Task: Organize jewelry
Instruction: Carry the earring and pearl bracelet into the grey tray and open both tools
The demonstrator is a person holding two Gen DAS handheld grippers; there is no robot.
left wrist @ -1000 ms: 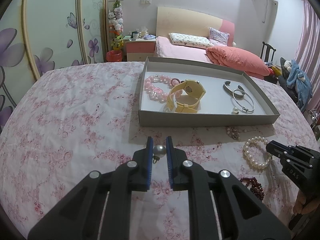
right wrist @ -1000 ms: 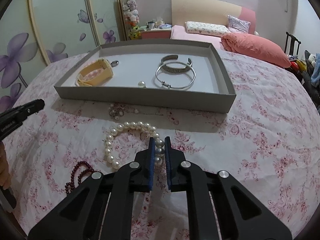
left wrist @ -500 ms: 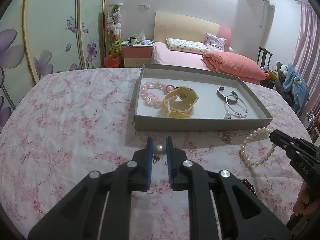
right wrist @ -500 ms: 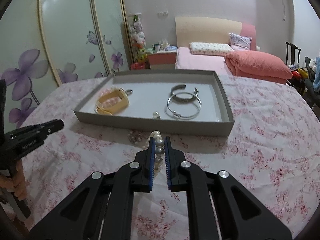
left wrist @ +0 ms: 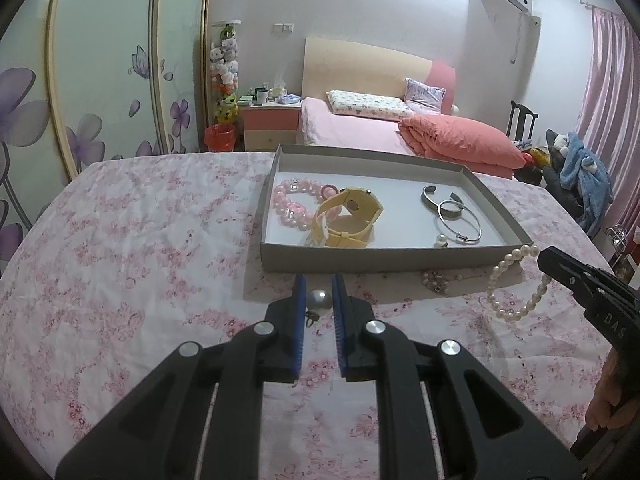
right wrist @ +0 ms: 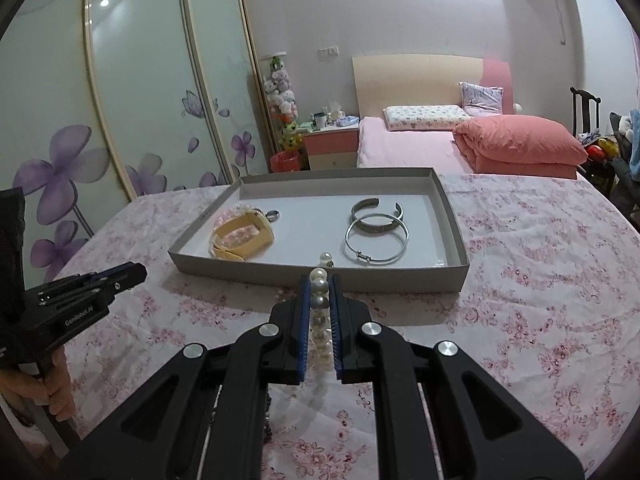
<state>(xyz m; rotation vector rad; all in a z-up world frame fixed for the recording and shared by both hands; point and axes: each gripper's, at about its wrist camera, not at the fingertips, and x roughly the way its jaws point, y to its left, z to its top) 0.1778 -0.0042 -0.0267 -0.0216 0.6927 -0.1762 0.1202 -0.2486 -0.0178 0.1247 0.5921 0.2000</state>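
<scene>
White lettering "GenRobot.AI" runs along the side of the left gripper (right wrist: 86, 298), left of the grey tray (right wrist: 320, 276). The right gripper (left wrist: 592, 292) shows "DAS".

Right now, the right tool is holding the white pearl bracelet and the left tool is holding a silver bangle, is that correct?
Not quite. The right tool does hold the white pearl bracelet, but the left tool holds a single large pearl, as the left wrist view shows. The silver bangle lies in the grey tray.
</scene>
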